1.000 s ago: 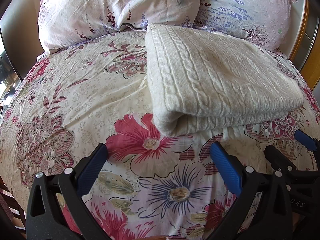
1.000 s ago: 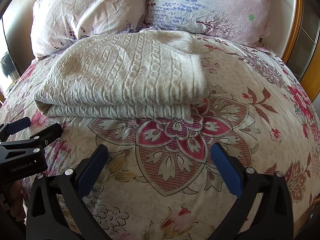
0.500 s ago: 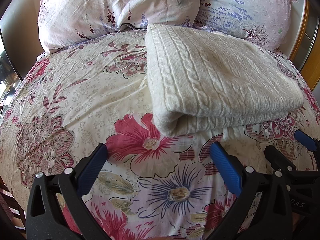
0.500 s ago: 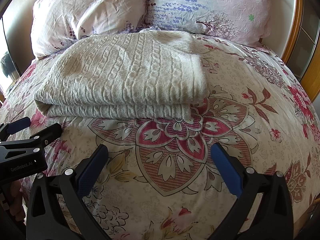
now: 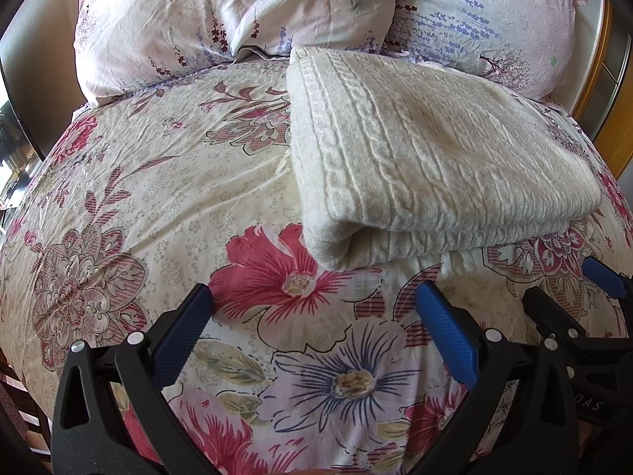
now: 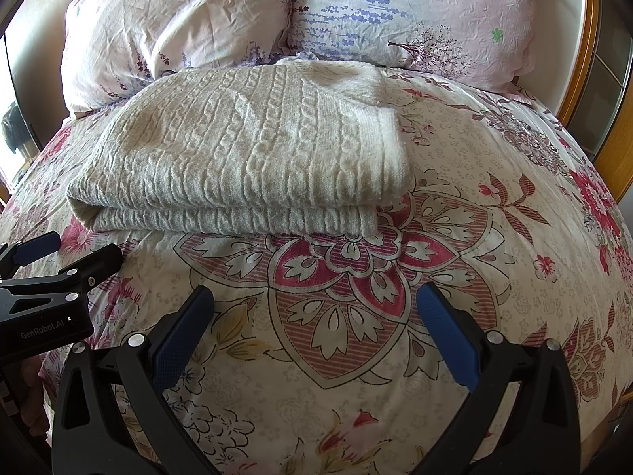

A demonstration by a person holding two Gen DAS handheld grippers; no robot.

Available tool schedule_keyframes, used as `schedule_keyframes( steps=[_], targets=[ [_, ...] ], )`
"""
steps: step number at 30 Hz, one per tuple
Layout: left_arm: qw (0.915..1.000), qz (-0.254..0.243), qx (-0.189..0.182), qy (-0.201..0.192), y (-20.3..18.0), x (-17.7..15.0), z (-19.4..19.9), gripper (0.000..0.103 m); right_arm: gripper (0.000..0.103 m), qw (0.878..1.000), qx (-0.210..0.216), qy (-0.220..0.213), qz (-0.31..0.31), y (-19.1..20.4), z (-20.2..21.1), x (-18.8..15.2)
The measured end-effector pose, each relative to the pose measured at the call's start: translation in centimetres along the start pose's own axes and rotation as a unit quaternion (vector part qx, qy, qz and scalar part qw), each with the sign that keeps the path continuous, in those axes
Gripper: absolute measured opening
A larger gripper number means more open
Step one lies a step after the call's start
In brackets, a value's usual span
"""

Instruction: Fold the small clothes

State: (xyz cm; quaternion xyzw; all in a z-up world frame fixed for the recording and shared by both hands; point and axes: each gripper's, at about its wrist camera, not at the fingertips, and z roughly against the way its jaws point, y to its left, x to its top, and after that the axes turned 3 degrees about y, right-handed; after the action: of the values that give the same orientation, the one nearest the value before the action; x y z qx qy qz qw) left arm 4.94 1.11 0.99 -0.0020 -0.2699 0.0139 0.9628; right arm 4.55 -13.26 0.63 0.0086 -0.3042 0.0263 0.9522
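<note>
A cream cable-knit sweater (image 5: 427, 158) lies folded in a flat rectangle on the floral bedcover (image 5: 158, 206), its rolled fold edge facing me. In the right wrist view the same sweater (image 6: 245, 158) fills the upper left. My left gripper (image 5: 312, 301) hovers open just short of the sweater's near left corner, nothing between its blue pads. My right gripper (image 6: 314, 301) is open too, over bare cover a little in front of the sweater's right half. Each gripper shows in the other's view: the right gripper (image 5: 569, 289) at right, the left gripper (image 6: 67, 253) at left.
Two floral pillows (image 5: 237, 19) (image 6: 415, 12) lean behind the sweater at the head of the bed. A wooden bed frame (image 6: 593, 51) runs along the right side. The bedcover (image 6: 514, 198) stretches right of the sweater.
</note>
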Motion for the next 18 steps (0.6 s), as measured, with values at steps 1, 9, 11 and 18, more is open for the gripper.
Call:
schedule_keyframes(
  steps=[1, 9, 11, 18],
  targets=[
    [1.0000, 0.000, 0.000, 0.000, 0.00, -0.01, 0.00, 0.101, 0.102, 1.000, 0.000, 0.000, 0.000, 0.00, 0.00, 0.00],
    [1.0000, -0.001, -0.001, 0.002, -0.03, -0.07, -0.10, 0.101, 0.102, 1.000, 0.000, 0.000, 0.000, 0.00, -0.02, 0.00],
    [1.0000, -0.001, -0.001, 0.002, -0.02, -0.03, -0.10, 0.101, 0.102, 1.000, 0.000, 0.000, 0.000, 0.00, -0.02, -0.01],
    [1.0000, -0.001, -0.001, 0.002, 0.00, 0.01, -0.12, 0.101, 0.102, 1.000, 0.000, 0.000, 0.000, 0.00, -0.02, -0.01]
  ],
)
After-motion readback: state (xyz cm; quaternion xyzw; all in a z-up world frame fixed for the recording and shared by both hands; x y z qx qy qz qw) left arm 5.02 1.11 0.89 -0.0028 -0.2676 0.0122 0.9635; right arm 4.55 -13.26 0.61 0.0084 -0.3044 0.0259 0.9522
